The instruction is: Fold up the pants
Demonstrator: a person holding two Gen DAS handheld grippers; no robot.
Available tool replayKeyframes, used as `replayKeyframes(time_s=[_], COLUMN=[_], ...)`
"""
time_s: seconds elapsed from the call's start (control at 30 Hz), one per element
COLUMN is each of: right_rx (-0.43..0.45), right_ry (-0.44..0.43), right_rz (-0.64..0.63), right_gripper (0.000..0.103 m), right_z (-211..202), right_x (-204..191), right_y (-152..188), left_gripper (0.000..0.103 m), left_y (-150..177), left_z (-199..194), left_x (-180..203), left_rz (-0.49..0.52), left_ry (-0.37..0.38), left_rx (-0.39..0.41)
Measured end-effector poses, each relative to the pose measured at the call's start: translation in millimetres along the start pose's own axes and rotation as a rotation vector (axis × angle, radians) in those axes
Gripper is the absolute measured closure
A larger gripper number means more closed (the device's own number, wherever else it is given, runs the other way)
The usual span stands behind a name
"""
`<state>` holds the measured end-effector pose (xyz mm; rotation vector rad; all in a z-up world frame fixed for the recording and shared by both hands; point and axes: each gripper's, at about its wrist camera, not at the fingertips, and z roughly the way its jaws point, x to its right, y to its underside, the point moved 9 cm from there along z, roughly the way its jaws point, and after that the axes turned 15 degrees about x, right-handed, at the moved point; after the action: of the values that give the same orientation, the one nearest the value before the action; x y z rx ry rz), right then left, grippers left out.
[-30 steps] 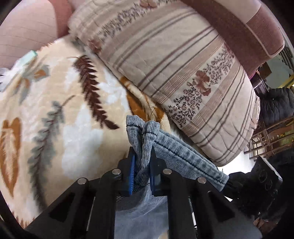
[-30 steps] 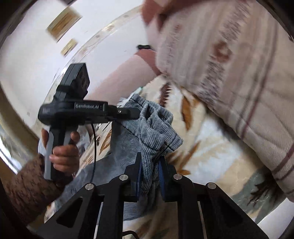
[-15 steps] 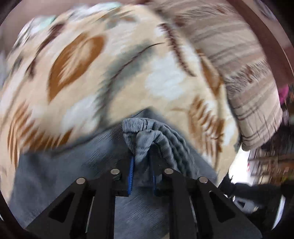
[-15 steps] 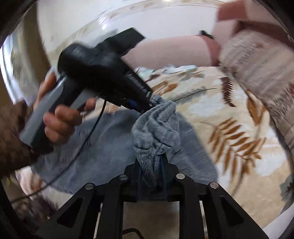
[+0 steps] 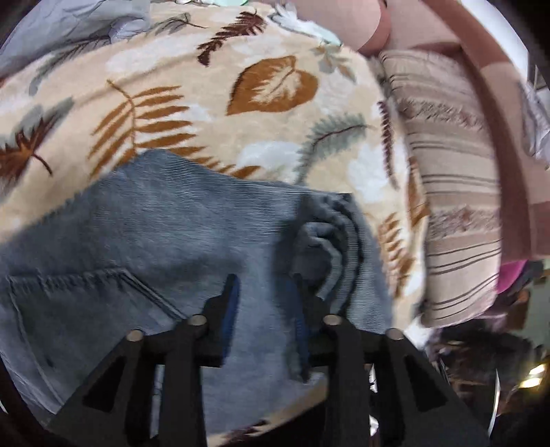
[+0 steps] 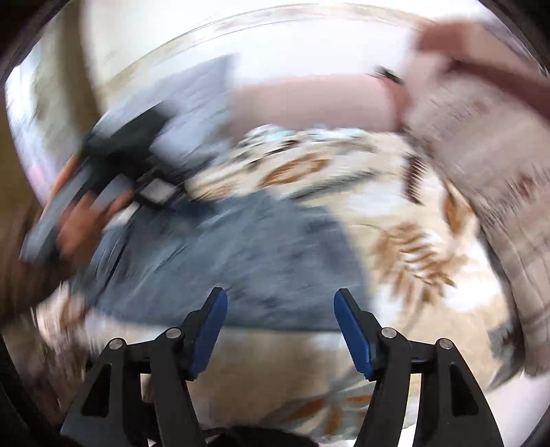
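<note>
Grey-blue denim pants (image 5: 178,240) lie folded on a leaf-patterned blanket (image 5: 220,113), with a bunched hem (image 5: 330,240) at their right edge. My left gripper (image 5: 264,285) is open just above the pants, its fingers either side of flat denim, holding nothing. In the blurred right wrist view the pants (image 6: 257,261) lie flat ahead. My right gripper (image 6: 280,299) is wide open and empty, pulled back over the blanket (image 6: 422,268). The left hand-held gripper (image 6: 117,161) shows at the left in that view.
A striped, flowered quilt (image 5: 457,192) is heaped along the right of the bed. A pinkish-brown headboard or sofa back (image 5: 447,31) runs behind it. A grey cloth (image 5: 68,31) lies at the far left. Dark clutter (image 5: 481,350) stands beyond the bed's right edge.
Both grippers have let go of the pants' hem and opened. The lifted hem now lies on the folded pants. The right gripper has drawn back.
</note>
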<state>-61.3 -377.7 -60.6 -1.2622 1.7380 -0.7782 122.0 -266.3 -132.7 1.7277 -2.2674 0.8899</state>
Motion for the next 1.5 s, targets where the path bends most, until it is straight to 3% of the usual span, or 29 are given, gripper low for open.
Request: replayKeyframes(time_s=[0.07, 0.2, 0.47, 0.5, 0.53, 0.6, 0.7, 0.83, 0.87, 1.07, 1.17, 1.2, 1.3, 1.5], right_rx=[-0.013, -0.092, -0.277, -0.312, -0.338, -0.349, -0.163, -0.287, -0.300, -0.216, -0.211, -0.215, -0.222, -0.312], right_ry=[0.006, -0.036, -0.055, -0.052, -0.071, -0.106, -0.125, -0.024, -0.013, -0.093, -0.074, -0.065, -0.058, -0.031], right_rz=[0.148, 0.335, 0.345, 0.330, 0.318, 0.289, 0.248, 0.180, 0.184, 0.373, 0.348, 0.346, 0.375, 0.362], right_gripper=[0.035, 0.035, 0.035, 0.044, 0.088, 0.096, 0.096, 0.094, 0.093, 0.073, 0.068, 0.068, 0.068, 0.066], right_z=[18, 72, 163, 173, 178, 178, 154, 179, 179, 130, 115, 116, 131, 180], right_x=[36, 71, 74, 71, 67, 57, 51, 58, 61, 77, 82, 84, 84, 75], right_y=[-16, -35, -18, -12, -8, -13, -47, -9, -3, -16, -17, -17, -25, -12], left_gripper=[0.046, 0.046, 0.046, 0.069, 0.081, 0.085, 0.085, 0.084, 0.079, 0.073, 0.054, 0.054, 0.054, 0.053], left_y=[1, 1, 13, 16, 19, 22, 19, 35, 36, 28, 15, 11, 7, 12], left_z=[1, 21, 53, 53, 50, 34, 11, 34, 35, 12, 7, 10, 18, 26], left_x=[13, 36, 50, 50, 49, 45, 24, 1, -3, -4, 0, 1, 5, 14], left_rz=[-0.014, -0.024, -0.067, -0.054, -0.032, -0.040, 0.002, -0.013, -0.026, -0.062, -0.089, -0.106, -0.143, -0.082], left_ry=[0.020, 0.007, 0.023, 0.028, 0.027, 0.057, 0.012, -0.052, -0.054, 0.004, 0.012, 0.007, 0.005, 0.011], left_rx=[0.008, -0.021, -0.090, -0.092, -0.087, -0.054, 0.063, -0.008, -0.006, 0.024, 0.069, 0.075, 0.049, 0.031])
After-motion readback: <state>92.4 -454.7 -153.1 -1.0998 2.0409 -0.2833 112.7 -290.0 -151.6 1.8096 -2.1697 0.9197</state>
